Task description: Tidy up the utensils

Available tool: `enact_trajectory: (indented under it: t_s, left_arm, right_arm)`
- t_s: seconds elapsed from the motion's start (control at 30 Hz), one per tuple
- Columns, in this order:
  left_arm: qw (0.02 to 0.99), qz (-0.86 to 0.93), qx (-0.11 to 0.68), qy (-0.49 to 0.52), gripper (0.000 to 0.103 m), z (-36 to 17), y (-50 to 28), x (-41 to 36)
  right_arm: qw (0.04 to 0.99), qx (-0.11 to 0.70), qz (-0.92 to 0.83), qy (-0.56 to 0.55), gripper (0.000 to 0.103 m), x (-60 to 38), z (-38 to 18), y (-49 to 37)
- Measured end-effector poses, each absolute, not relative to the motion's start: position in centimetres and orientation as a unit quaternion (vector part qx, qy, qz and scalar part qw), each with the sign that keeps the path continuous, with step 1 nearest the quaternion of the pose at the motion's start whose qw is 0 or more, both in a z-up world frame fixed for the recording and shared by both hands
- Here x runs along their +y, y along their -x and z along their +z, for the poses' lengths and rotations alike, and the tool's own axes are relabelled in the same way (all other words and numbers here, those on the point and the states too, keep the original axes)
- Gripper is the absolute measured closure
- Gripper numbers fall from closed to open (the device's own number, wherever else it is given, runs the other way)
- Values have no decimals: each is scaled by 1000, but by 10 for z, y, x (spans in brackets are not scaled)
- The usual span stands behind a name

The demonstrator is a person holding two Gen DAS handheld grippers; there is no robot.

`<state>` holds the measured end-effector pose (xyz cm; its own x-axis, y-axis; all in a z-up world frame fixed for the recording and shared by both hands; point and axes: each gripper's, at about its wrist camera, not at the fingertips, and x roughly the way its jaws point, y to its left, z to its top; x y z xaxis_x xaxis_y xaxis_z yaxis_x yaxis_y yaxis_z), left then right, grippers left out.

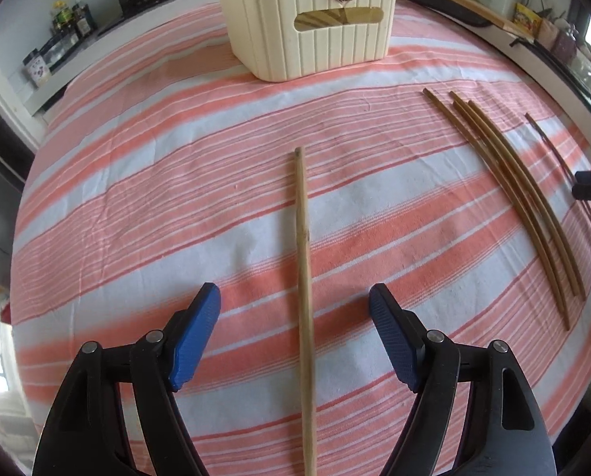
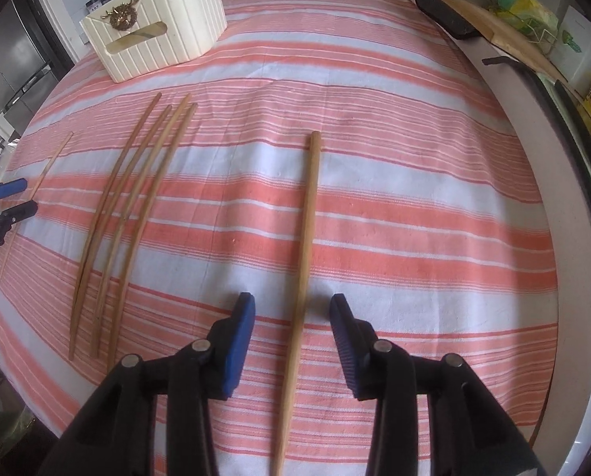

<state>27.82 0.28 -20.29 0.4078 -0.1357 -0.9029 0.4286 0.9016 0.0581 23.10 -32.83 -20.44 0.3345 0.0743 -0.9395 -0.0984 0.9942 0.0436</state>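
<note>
A: Where do the utensils lie?

B: On the striped cloth (image 1: 176, 182) over the worktop. One wooden chopstick (image 1: 304, 277) runs straight between the left gripper (image 1: 294, 297) fingers, flat on the cloth.

A: Gripped?

B: No. The blue fingers (image 1: 198, 333) stand wide, released, well clear of the stick on either side.

A: And the right side?

B: The right gripper (image 2: 292, 309) hangs over another single chopstick (image 2: 305, 238), also flat on the cloth. Its fingers (image 2: 237, 341) are parted, with gaps on both sides of the stick, so nothing is grasped.

A: The rest?

B: A bundle of four chopsticks (image 2: 128, 214) lies between the two grippers, close together, nearly parallel. The cream basket (image 1: 307, 16) with a gold ornament stands at the far end of the cloth, apart from all the sticks. Something wooden shows through its handle slot; what, I cannot tell.
</note>
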Motion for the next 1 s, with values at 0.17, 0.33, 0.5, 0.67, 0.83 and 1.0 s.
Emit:
enact_trajectory:
  t_s: [0.17,0.33,0.5,0.67,0.83,1.0]
  left_arm:
    - [810,-197,529,-160,26,-203,-304,-9]
    - [800,-199,551,-131,39,-202,-338,-11]
    - [804,-179,556,-107,97,-198,-354,-13]
    - [822,-174,536,-77,98,-187,-349,-3]
    - [859,-179,478,-45,98,-139,-321,16]
    - [890,-195,412,-24,98,-83,-288,29]
  right_arm:
    - [808,586,60,25,70,-326,-205,-263]
    - [806,589,60,18,75,-325,-204,-309]
    - [807,588,47,5,96,-326,-203,-340]
    - [833,552,44,-10,96,-322,-192,-342]
    - [871,487,63,-24,96,-311,-149,-322]
    - [903,421,86,-7,96,-298,-98,-294]
